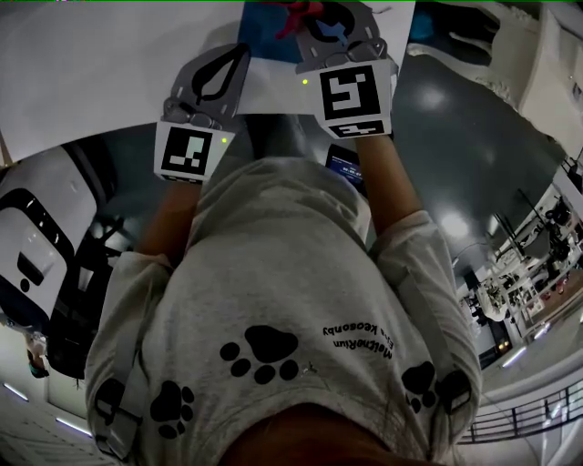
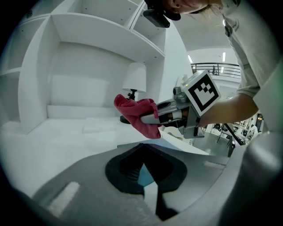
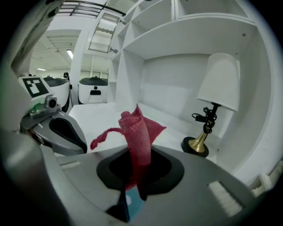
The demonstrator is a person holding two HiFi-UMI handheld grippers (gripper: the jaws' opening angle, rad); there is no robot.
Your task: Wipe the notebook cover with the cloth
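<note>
Both jaw pairs are pressed together. The right gripper point(image 3: 138, 155) pinches the red cloth point(image 3: 139, 130) above the blue notebook point(image 1: 264, 38), upper centre in the head view, ready to wipe. The left gripper point(image 1: 239, 56) sits at the notebook's edge, probably steadying it.

Two claws point(image 1: 240, 55) point(image 1: 321, 16), one cloth point(image 3: 139, 132), one notebook point(image 1: 264, 32), one lamp point(image 3: 219, 81).

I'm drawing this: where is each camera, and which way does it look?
Head view: on the person's head, looking steeply down; shows shirt, left tongs, right tongs.
Left gripper view: on the left tongs, facing the shelves; the right tongs hold the cloth.
Right gripper view: on the right tongs, facing the shelves; left tongs at left.
Shared: both gripper views show the cloth and lamp.
</note>
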